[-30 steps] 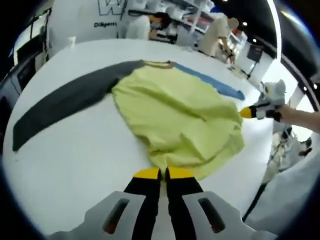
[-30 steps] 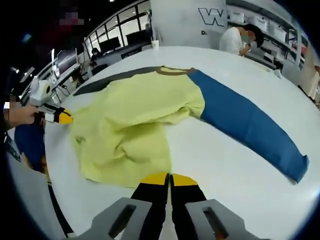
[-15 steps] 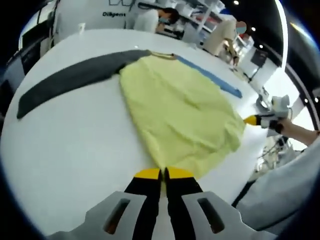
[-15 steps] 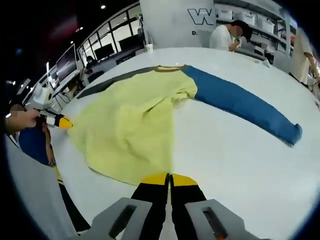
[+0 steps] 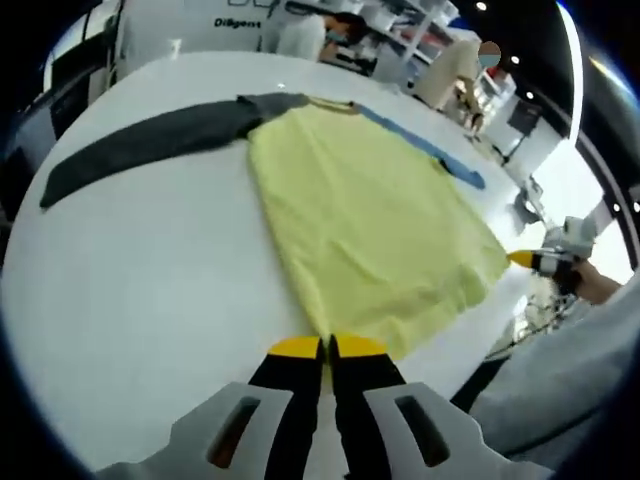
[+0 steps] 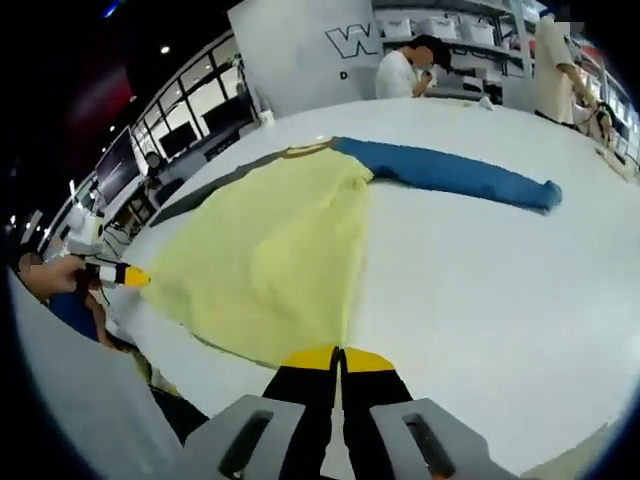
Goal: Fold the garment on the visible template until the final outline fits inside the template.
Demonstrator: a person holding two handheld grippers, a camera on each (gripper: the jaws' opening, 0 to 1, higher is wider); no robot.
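Across the wide, smooth white table lies a long-sleeved shirt, spread nearly flat with its neckline away from both cameras. Its yellow-green body is soft knit cloth, roughly trapezoid in outline, with shallow ripples running toward the hem. A thin brownish collar band curves along the far edge. One sleeve is dark grey, a long tapering strip stretched out flat to the side in the left gripper view. The other sleeve is blue, a similar long band lying straight on the bare tabletop and ending in a squared cuff. Beyond the table stand a white wall panel with lettering and shelving, with a few people near them.

At the near hem, the left gripper has its black, yellow-tipped jaws pressed together on one bottom corner of the shirt. The right gripper is likewise closed, pinching the opposite bottom corner at the cloth's edge. In the left gripper view the right gripper appears at the far hem corner, small, held by a hand. In the right gripper view the left gripper shows the same way beside the other corner, held by a hand.
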